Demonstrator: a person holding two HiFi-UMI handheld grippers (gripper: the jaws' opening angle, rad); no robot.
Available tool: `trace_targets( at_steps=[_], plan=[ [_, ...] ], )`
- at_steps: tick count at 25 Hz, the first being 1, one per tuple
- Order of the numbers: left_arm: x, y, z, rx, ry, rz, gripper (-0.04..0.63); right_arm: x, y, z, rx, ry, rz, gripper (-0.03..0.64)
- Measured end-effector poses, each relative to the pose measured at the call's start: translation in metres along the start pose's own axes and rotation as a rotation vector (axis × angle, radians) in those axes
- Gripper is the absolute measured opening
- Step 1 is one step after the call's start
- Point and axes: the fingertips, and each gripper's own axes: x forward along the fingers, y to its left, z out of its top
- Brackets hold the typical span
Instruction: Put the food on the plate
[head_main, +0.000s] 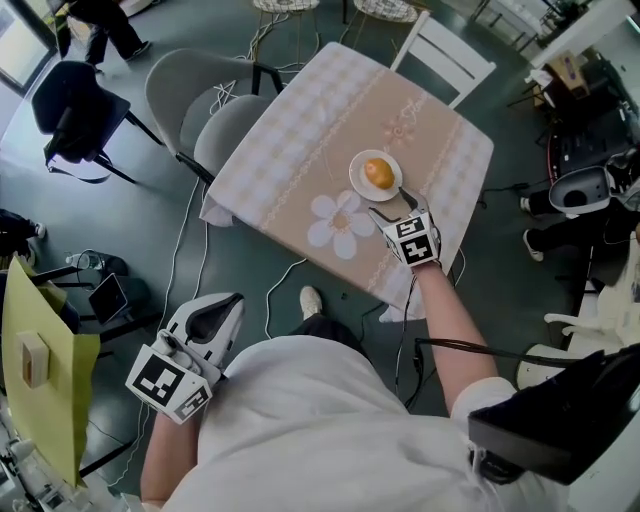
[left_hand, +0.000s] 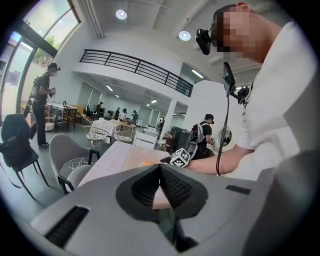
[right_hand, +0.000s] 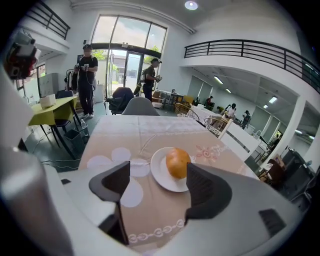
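I see the food (head_main: 379, 173), a round orange-yellow piece, sitting on the small white plate (head_main: 358, 184) toward the far right part of the table (head_main: 300, 140), which is covered with a pale checked cloth. A large white flower print (head_main: 340, 222) lies on the cloth just beside the plate, on my side of it. My right hand-held gripper (head_main: 393, 206) reaches over the near edge of the table, its tips just beside the plate's near rim; I cannot tell whether they touch it. In the right gripper view its jaws stand wide apart with nothing between them but cloth, and the food (right_hand: 177, 162) rests on the plate (right_hand: 159, 172) just beyond the right hand-held gripper (right_hand: 157, 175), closer to the right-hand jaw. My left hand-held gripper (head_main: 222, 308) hangs low at my left side, off the table and well apart from the plate, above the floor. In the left gripper view the left hand-held gripper (left_hand: 160, 187) has its ribbed jaws pressed together with nothing between them, and the table (left_hand: 117, 155) shows beyond. A grey chair (head_main: 190, 100) stands at the table's left side and a white chair (head_main: 445, 50) at its far end.
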Motion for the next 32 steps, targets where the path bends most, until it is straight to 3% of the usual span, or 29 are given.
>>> trace_targets(
  at_steps=[3, 4, 7, 9, 20, 25, 32],
  plan=[
    [-0.023, -0.004, -0.008, 0.002, -0.014, -0.012, 0.009, -0.026, 0.033, 0.007, -0.002, -0.020, -0.001, 0.360],
    [-0.031, -0.005, -0.011, 0.002, -0.018, -0.016, 0.009, -0.035, 0.044, 0.009, 0.002, -0.027, -0.002, 0.322],
    [-0.055, -0.012, -0.020, 0.002, -0.031, -0.032, 0.009, -0.065, 0.077, 0.016, 0.019, -0.054, -0.028, 0.081],
    [-0.069, -0.017, -0.026, 0.008, -0.037, -0.045, 0.009, -0.085, 0.099, 0.021, 0.018, -0.073, -0.045, 0.029],
    [-0.143, -0.041, -0.071, 0.017, -0.031, -0.088, 0.009, -0.178, 0.227, 0.047, 0.026, -0.216, 0.013, 0.012],
    [-0.164, -0.052, -0.086, 0.031, -0.031, -0.106, 0.009, -0.212, 0.294, 0.052, 0.046, -0.246, 0.096, 0.012],
    [-0.181, -0.074, -0.096, 0.056, -0.034, -0.127, 0.009, -0.247, 0.371, 0.042, -0.004, -0.241, 0.195, 0.012]
  ],
)
